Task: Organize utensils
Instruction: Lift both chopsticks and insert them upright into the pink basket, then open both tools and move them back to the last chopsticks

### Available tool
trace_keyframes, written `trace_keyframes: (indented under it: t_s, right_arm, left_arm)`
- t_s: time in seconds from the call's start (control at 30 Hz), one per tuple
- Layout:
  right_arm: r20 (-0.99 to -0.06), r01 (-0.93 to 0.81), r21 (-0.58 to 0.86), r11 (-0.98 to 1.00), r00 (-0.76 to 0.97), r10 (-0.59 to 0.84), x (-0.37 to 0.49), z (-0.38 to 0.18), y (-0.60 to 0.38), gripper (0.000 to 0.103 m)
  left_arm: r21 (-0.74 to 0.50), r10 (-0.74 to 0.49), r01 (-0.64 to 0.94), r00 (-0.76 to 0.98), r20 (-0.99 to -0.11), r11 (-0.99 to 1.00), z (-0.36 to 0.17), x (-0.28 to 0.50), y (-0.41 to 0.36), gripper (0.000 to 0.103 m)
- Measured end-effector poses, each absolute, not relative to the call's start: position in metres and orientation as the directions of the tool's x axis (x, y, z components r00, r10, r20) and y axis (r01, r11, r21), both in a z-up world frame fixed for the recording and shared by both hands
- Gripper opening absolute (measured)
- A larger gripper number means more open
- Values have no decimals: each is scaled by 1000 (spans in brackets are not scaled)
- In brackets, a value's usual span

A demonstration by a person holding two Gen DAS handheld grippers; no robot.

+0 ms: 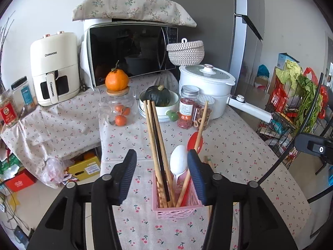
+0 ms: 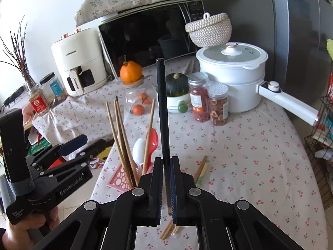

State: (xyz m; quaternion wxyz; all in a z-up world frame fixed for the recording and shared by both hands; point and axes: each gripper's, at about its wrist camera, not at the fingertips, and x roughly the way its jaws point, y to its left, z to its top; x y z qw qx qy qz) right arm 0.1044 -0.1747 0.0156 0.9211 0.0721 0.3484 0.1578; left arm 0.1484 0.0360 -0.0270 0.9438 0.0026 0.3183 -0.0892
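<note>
- Pink perforated plastic basket standing on the cherry-print tablecloth, already holding wooden chopsticks, one black chopstick, a white plastic spoon and a red plastic spoon
- Left gripper spread wide around the basket's upright contents, pads pressing on nothing
- Right gripper clamped narrow on a dark, black-tipped chopstick, held nearly upright just right of the basket
- More wooden chopsticks lying loose on the cloth right of the basket, apart from it
- Step in hand, judged: dropping the held chopstick into the basket
- Best done by carrying it over the basket's open corner, lowering the bottom end past the rim between the standing sticks, then releasing
- Worth drawing the left gripper clear of the basket first, to avoid a bump
- Light basket likely to tip if nudged sideways
</note>
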Motion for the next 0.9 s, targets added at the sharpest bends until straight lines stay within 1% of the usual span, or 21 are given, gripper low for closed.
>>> trace_keyframes:
  t_s: [0.13, 0.2, 0.27, 0.37, 0.47, 0.6, 0.73, 0.9]
  right_arm:
    - [-583, -261, 278, 924, 719, 379, 106, 27, -169, 4]
    - [-565, -271, 291, 918, 726, 393, 107, 32, -164, 4]
    - [-545, -282, 305, 910, 732, 409, 109, 35, -158, 4]
    - [-520, -294, 321, 900, 740, 427, 113, 38, -148, 4]
    - [-509, -299, 330, 895, 743, 436, 118, 36, -139, 4]
    - [-516, -296, 328, 897, 739, 433, 128, 30, -128, 4]
    - [-523, -283, 326, 902, 741, 422, 138, 21, -119, 4]
    - [-543, -270, 324, 907, 731, 412, 149, 11, -111, 4]
  left_arm:
    - [-54, -149, 148, 757, -636, 987, -23, 141, 47, 63]
    - [-33, -135, 150, 747, -650, 988, -23, 135, 50, 68]
    - [-9, -122, 155, 741, -661, 988, -25, 128, 54, 70]
    - [-41, -134, 144, 735, -665, 989, -31, 121, 65, 72]
    - [-82, -156, 139, 703, -694, 987, -40, 121, 73, 73]
    - [-59, -137, 134, 702, -699, 989, -44, 118, 77, 73]
    - [-71, -151, 142, 696, -702, 987, -46, 119, 78, 73]
    - [-54, -151, 160, 696, -702, 986, -45, 115, 75, 73]
